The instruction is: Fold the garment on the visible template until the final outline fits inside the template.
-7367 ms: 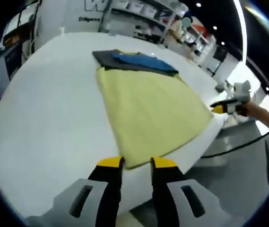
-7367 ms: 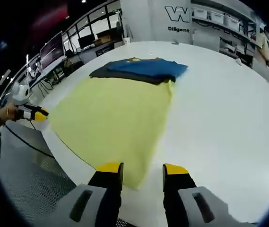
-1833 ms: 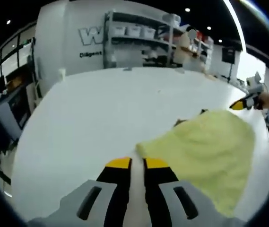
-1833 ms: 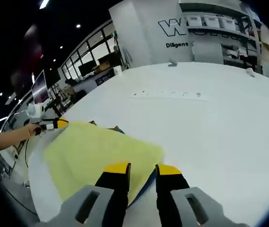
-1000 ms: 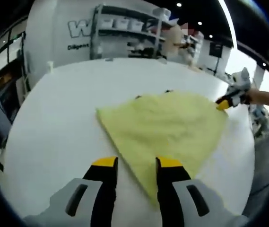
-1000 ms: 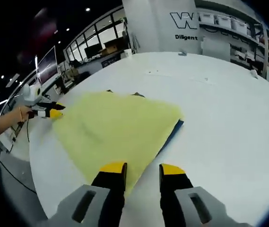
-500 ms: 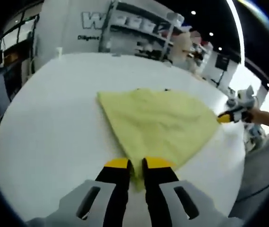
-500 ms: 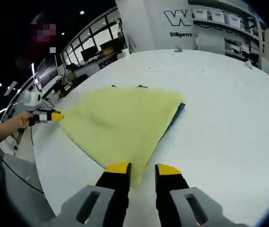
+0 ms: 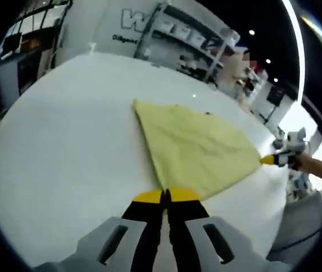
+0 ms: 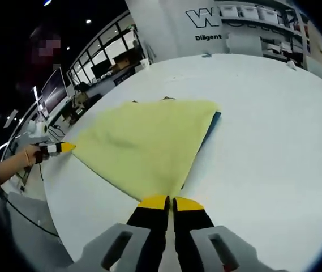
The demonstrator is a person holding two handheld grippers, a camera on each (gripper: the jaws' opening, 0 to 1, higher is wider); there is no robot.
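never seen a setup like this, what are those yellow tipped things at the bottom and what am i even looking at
Those are hand-held tongs, one in each of a person's hands, not a robot. Each carries a fisheye camera looking along its own jaws, so the left gripper view and the right gripper view show the same scene from two sides. On the white table lies a yellow garment, with a blue edge peeking from beneath it. The left tongs are shut on one near corner of the cloth, and the right tongs are shut on the other. Each view also catches the other tongs at the cloth's far corner.
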